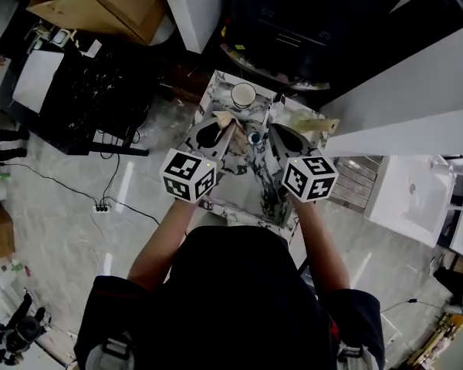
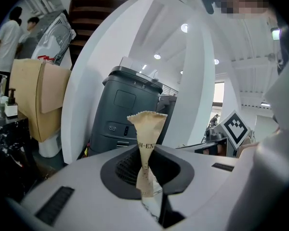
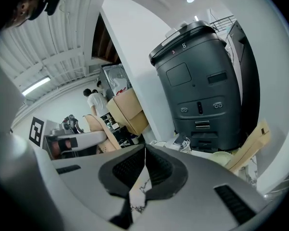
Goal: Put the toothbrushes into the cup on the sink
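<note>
The marble-veined sink (image 1: 239, 187) stood on a glossy grey floor (image 1: 135, 195), where cables (image 1: 100, 177) trailed. The white cup (image 1: 243, 95) sat at the sink's far edge. A dark grey machine (image 3: 202, 81) and a white pillar (image 2: 89, 76) rose beyond, with a cardboard box (image 1: 100, 2) off to the left. The left gripper (image 2: 147, 165) had its jaws clamped on a paper-wrapped toothbrush (image 2: 147, 124), held upright over the sink. The right gripper (image 3: 144, 158) had its jaws pressed together. Another tan wrapper (image 1: 320, 124) lay at the sink's right edge.

We look steeply down from the head onto the sink (image 1: 243, 197), while both gripper views run close along their jaws, sharing the grey machine (image 2: 125, 110) beyond.
</note>
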`<state>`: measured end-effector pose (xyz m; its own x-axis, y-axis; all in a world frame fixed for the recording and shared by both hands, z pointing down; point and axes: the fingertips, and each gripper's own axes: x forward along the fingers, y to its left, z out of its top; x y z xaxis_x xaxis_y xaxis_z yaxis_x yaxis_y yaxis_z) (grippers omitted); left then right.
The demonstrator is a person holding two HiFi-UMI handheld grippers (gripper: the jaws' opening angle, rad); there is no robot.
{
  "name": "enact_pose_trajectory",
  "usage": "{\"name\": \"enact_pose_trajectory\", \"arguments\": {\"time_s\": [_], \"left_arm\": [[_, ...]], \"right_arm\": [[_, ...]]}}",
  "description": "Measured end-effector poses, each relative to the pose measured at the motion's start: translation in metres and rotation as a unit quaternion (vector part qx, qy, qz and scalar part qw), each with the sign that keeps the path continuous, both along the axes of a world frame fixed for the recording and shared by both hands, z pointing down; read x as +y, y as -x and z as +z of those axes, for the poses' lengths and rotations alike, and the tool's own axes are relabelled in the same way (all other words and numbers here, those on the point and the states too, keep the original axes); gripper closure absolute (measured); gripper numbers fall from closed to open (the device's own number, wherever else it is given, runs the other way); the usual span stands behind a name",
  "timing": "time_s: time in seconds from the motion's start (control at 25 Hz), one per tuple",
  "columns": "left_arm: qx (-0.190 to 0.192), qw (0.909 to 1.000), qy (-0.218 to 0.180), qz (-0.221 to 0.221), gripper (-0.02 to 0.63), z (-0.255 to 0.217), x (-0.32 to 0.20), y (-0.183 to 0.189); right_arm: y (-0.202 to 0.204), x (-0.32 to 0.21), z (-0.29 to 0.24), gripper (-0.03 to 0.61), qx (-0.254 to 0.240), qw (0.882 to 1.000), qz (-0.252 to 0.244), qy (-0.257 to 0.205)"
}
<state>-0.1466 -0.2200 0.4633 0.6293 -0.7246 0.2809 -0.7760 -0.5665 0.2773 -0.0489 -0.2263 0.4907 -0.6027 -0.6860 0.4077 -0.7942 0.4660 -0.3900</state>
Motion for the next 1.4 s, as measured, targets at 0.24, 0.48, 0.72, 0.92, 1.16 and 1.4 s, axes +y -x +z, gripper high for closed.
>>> {"name": "enact_pose_trajectory", "arguments": {"time_s": [0.24,0.48,0.72,0.92,1.16,1.4], "left_arm": [[0.0,0.9999,-0.002,0.014,0.568,0.001,-0.029,-0.004],[0.004,0.9998,-0.006,0.02,0.566,0.0,-0.053,-0.007],[0.001,0.9998,-0.015,0.016,0.568,-0.004,-0.074,-0.007],[-0.004,0.9997,-0.023,0.011,0.567,-0.005,-0.088,-0.004],[-0.018,0.9995,-0.026,0.008,0.566,0.003,-0.099,-0.002],[-0.025,0.9994,-0.023,0.007,0.566,0.013,-0.107,-0.005]], "right_arm": [[-0.001,-0.011,0.006,0.543,-0.002,1.0,0.014,0.01],[-0.004,-0.021,0.006,0.543,-0.004,1.0,0.025,0.011],[-0.006,-0.028,0.004,0.543,-0.008,0.999,0.034,0.006],[-0.007,-0.03,0.005,0.543,-0.008,0.999,0.037,0.005],[-0.009,-0.029,0.008,0.543,-0.007,0.999,0.041,0.011],[-0.012,-0.029,0.011,0.543,-0.007,0.999,0.045,0.014]]}}
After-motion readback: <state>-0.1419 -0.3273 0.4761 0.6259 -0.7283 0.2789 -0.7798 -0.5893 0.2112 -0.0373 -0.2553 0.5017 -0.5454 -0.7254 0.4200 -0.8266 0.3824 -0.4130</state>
